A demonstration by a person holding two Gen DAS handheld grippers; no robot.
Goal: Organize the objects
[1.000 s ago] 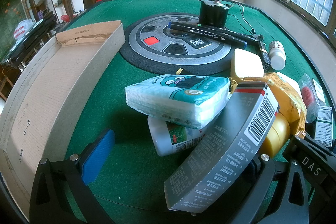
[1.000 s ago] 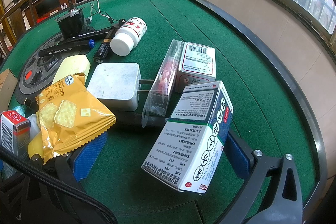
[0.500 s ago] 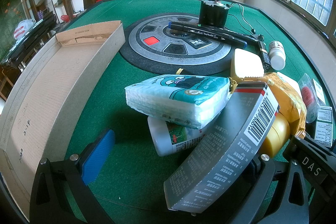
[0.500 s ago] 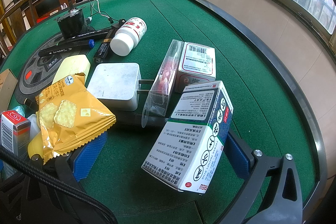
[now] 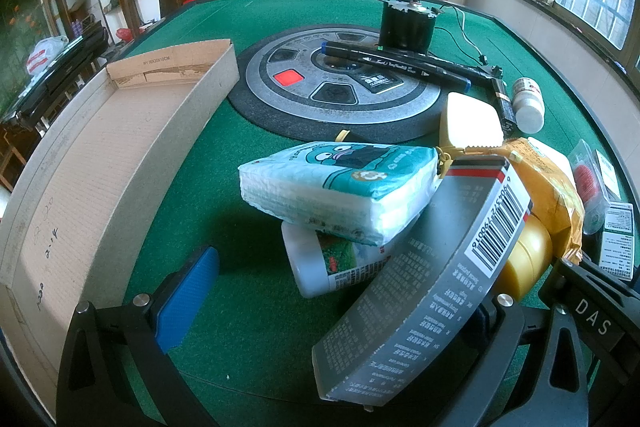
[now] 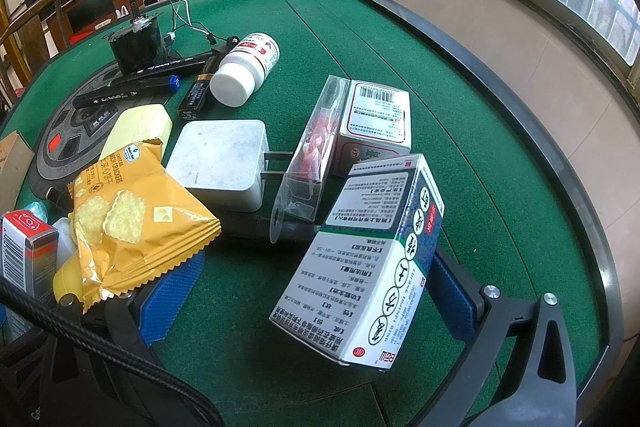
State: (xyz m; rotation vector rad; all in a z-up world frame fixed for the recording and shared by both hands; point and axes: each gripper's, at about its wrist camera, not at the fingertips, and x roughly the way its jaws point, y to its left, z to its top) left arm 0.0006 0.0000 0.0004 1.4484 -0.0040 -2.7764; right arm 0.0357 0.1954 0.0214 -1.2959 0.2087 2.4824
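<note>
On the green table (image 5: 280, 11), left tool (image 5: 336, 311) spread beside grey box (image 5: 420, 279), right tool (image 6: 308, 291) spread beside medicine box (image 6: 364, 263), cracker bag (image 6: 128, 215) crowding.

Hidden beneath the tissue pack (image 5: 338, 183), most of a white bottle (image 5: 320, 267); masked by the grey carton (image 5: 424, 275), the left gripper's (image 5: 332, 311) right pad; cut by the frame's edge, the cardboard tray (image 5: 80, 187); too small to read, print on the medicine box (image 6: 360, 259).
</note>
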